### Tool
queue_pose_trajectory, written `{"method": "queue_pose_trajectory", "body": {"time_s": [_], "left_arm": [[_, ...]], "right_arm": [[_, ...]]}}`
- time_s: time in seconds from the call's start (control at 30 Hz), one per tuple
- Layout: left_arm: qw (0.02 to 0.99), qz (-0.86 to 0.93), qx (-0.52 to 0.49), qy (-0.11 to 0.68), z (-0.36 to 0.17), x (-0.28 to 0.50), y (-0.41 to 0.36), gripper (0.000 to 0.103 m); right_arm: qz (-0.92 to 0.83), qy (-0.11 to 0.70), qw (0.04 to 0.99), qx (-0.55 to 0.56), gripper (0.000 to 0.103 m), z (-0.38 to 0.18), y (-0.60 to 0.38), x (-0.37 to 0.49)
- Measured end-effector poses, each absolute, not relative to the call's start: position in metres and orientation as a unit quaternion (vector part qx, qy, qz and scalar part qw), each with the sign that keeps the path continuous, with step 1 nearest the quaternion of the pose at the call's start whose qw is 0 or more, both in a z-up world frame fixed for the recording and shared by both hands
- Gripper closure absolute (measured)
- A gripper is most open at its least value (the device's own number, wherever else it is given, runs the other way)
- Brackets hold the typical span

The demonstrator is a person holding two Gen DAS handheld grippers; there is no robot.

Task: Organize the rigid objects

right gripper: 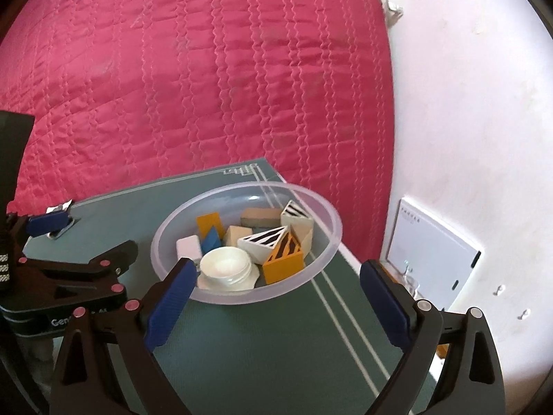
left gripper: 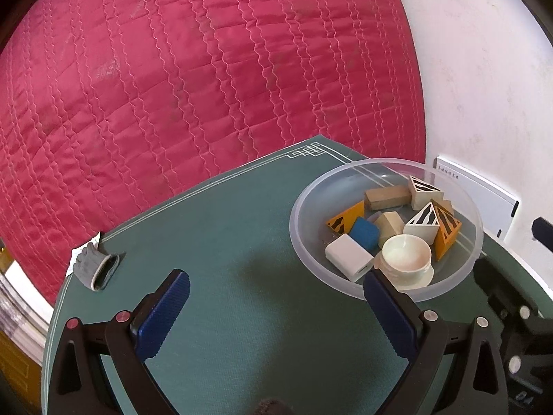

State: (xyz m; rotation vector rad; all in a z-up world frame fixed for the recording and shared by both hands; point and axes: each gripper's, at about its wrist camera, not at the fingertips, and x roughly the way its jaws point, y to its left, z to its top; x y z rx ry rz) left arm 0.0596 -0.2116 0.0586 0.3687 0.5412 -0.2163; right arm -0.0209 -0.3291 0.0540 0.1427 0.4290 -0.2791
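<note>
A clear plastic bowl [left gripper: 459, 276] stands on the green mat [left gripper: 224, 259] at the right. It holds a white cup on a saucer [left gripper: 406, 254], a white charger block [left gripper: 349, 256], a blue piece [left gripper: 363, 231], wooden blocks [left gripper: 385, 199] and striped yellow and white wedges [left gripper: 446, 231]. My left gripper [left gripper: 276, 292] is open and empty over the mat, left of the bowl. My right gripper [right gripper: 276, 283] is open and empty, its jaws either side of the bowl's [right gripper: 311, 273] near rim, where the cup [right gripper: 226, 268] sits.
A grey glove [left gripper: 95, 264] lies at the mat's left edge. A red quilted bed [left gripper: 207, 69] lies behind the table. A white wall with a white panel [right gripper: 428, 252] is to the right. The left gripper's body shows in the right wrist view [right gripper: 69, 276].
</note>
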Motion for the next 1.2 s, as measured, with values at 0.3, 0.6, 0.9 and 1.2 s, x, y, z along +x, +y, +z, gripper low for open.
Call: {"method": "queue_pose_trajectory", "body": {"time_s": [0.3, 0.6, 0.9, 1.2], "left_arm": [[0.942, -0.105, 0.171, 0.267, 0.0553, 0.0592, -0.2085, 0.001], [0.941, -0.112, 0.168, 0.271, 0.0536, 0.0580, -0.2073, 0.001], [0.940, -0.116, 0.167, 0.275, 0.0522, 0.0591, -0.2069, 0.001], [0.939, -0.116, 0.164, 0.278, 0.0512, 0.0604, -0.2068, 0.001]], "right_arm": [[-0.151, 0.206, 0.963, 0.082, 0.007, 0.0556, -0.3388, -0.0220], [-0.140, 0.214, 0.964, 0.078, 0.007, 0.0545, -0.3368, -0.0184], [-0.135, 0.217, 0.964, 0.073, 0.007, 0.0536, -0.3339, -0.0171], [-0.135, 0.217, 0.964, 0.073, 0.006, 0.0537, -0.3330, -0.0169]]}}
